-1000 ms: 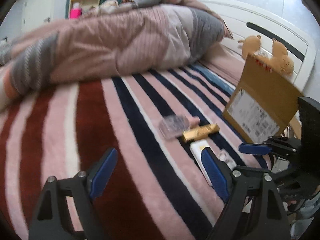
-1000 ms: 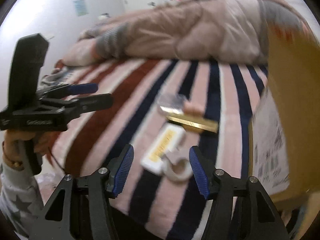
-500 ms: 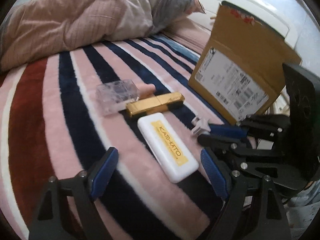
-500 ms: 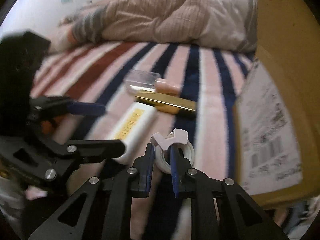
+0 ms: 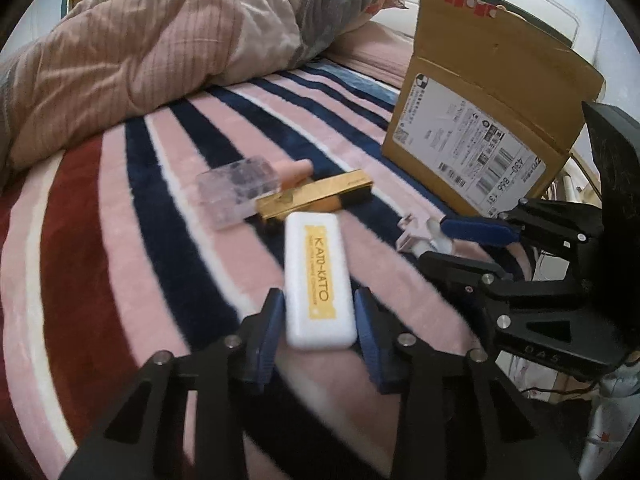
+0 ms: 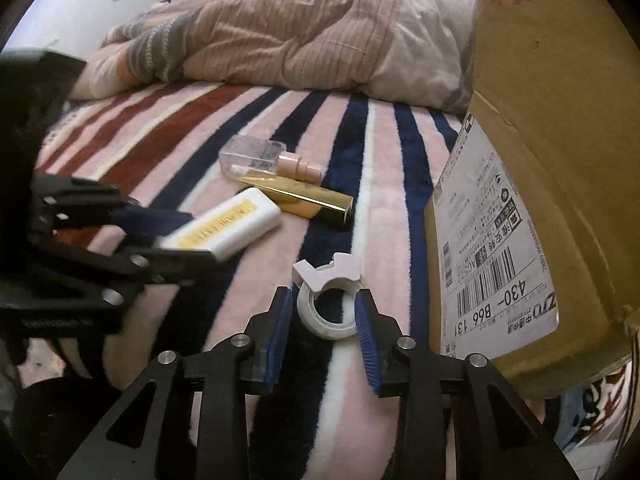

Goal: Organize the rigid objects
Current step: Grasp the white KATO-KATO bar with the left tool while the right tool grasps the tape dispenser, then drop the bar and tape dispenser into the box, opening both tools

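Note:
My left gripper (image 5: 318, 330) is shut on the near end of a white case with a yellow label (image 5: 318, 280), seen also in the right wrist view (image 6: 224, 226). My right gripper (image 6: 324, 322) is shut on a white tape roll with a pale pink holder (image 6: 328, 304); it shows in the left wrist view (image 5: 424, 234). A gold bar-shaped box (image 5: 316, 196) and a clear plastic box (image 5: 236, 188) with a pink cap (image 5: 294, 168) lie together on the striped blanket (image 5: 120, 240). The gold box (image 6: 300, 198) and clear box (image 6: 252, 156) also show in the right wrist view.
An open cardboard box with a shipping label (image 5: 480, 120) stands on the bed at the right (image 6: 540, 160). A bunched striped duvet (image 5: 160, 40) lies along the far side. The bed's edge is close below both grippers.
My left gripper moved forward and closed on the white case. My right gripper still holds the tape roll, its fingers set a little wider around it.

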Available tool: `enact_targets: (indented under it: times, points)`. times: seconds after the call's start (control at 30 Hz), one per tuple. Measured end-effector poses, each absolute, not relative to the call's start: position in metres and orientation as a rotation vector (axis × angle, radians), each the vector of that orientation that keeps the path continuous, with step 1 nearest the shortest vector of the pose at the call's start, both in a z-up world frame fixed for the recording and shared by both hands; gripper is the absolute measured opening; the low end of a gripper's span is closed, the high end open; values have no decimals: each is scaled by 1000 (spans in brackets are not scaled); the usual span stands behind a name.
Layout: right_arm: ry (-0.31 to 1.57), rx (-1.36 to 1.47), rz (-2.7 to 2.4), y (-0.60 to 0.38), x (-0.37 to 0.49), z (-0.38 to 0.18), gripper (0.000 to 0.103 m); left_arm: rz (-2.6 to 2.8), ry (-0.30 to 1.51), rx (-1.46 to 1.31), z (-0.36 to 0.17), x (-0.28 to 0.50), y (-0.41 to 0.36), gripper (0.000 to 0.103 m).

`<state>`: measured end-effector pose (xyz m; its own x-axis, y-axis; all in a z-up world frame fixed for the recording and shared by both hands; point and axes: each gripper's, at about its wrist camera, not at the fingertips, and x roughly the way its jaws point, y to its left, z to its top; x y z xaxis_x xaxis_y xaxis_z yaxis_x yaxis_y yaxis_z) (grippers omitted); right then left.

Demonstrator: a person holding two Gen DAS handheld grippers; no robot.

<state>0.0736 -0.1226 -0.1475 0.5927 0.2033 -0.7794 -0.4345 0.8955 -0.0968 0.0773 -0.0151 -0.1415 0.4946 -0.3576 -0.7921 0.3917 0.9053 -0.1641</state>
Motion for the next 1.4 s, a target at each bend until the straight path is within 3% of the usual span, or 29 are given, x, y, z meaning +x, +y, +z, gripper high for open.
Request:
enact_targets:
  times: [0.07, 0.73, 0.93, 1.03, 1.2, 1.4]
  points:
    - [854, -303, 370, -118, 72, -149, 39, -446, 953, 28, -143, 77, -12, 34]
    - [836, -192, 371, -119, 69, -162, 44, -381, 907, -9, -147, 78, -5, 32]
    - [805, -223, 400, -105, 73, -167, 44, -360, 920, -7, -152, 74, 6, 32]
    - [784, -244, 396, -100, 76, -168, 36, -352, 916, 5, -149, 74, 4, 32]
    - [739, -260, 498, -93, 59, -143, 36, -329, 857, 5, -115, 70, 14, 32]
    - [587, -254, 627, -101, 30, -64, 36, -297, 737, 80, -41, 63, 9, 32]
